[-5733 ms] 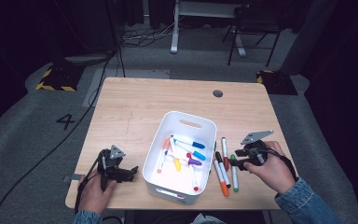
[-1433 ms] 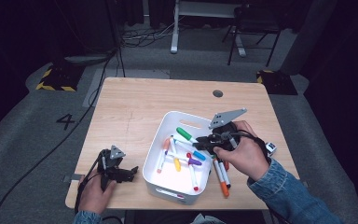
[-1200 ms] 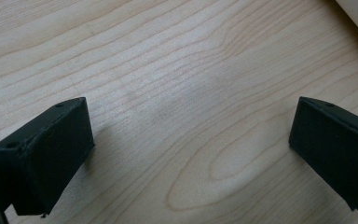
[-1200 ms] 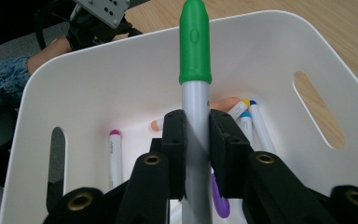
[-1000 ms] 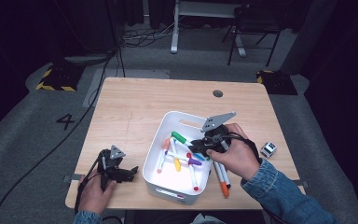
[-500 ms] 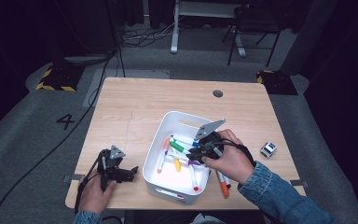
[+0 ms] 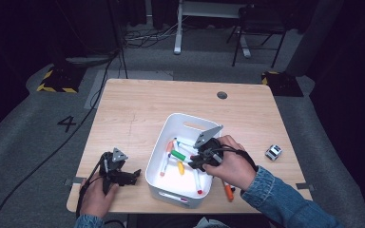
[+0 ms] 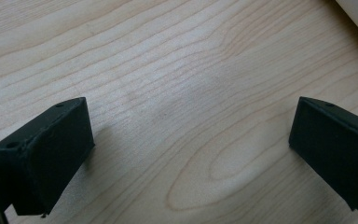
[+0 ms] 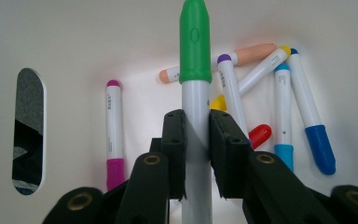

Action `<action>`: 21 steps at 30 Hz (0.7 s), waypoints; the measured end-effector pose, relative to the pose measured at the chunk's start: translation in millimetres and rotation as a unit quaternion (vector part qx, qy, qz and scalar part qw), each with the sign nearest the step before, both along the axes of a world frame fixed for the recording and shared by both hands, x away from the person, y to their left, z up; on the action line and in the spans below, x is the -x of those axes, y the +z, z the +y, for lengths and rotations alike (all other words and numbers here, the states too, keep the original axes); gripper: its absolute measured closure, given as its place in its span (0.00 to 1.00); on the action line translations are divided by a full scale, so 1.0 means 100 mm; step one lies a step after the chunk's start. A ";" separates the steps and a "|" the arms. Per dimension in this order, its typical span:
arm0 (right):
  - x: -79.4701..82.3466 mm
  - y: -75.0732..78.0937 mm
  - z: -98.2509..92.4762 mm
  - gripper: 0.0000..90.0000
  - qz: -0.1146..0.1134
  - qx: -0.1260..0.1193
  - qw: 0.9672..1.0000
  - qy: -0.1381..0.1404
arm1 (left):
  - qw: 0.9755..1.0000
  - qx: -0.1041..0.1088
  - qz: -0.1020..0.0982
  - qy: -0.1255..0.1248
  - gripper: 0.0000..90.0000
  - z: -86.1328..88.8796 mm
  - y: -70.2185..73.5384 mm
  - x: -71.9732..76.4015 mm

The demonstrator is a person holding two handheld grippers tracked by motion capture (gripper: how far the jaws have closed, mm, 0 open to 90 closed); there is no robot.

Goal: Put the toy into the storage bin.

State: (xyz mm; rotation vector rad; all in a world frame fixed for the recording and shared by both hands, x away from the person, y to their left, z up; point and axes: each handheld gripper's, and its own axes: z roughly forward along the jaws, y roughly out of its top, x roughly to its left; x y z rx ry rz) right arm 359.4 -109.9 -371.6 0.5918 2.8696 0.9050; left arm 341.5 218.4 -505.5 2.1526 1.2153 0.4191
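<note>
Near the front edge of the light wooden tabletop (image 7: 138, 109) stands a white rectangular plastic bin (image 7: 158, 172) with loose markers on its floor. The right claw (image 7: 194, 158), held in a hand with a denim sleeve, reaches into the bin with both jaws pressed tight on the white barrel of a green-capped marker (image 9: 195, 70); its green cap juts past the jaws above a purple-capped marker (image 9: 113, 135) and a blue-capped marker (image 9: 310, 116). Toward the front left corner, the left claw (image 7: 134, 175) rests wide open and empty just beside the bin. An orange marker (image 7: 228, 190) lies on the tabletop right of the bin.
</note>
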 end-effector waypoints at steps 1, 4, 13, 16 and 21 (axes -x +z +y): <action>0.00 0.00 0.00 0.86 0.000 0.000 1.000 0.000 | 1.000 0.000 0.000 0.000 0.00 0.00 0.00 0.00; 0.01 0.00 0.03 0.86 -0.007 0.005 1.000 0.010 | 1.000 0.001 0.000 0.000 0.00 0.00 0.00 0.00; 0.01 0.00 0.03 0.76 0.013 0.006 1.000 0.001 | 1.000 0.000 0.000 0.000 0.00 0.00 0.00 0.00; 0.02 0.01 -0.01 0.66 0.010 -0.007 1.000 -0.010 | 1.000 0.000 0.000 0.000 0.00 0.00 0.00 0.00; 0.03 0.04 -0.08 0.63 0.007 -0.024 0.999 -0.026 | 1.000 0.000 0.000 0.000 0.00 0.00 0.00 0.00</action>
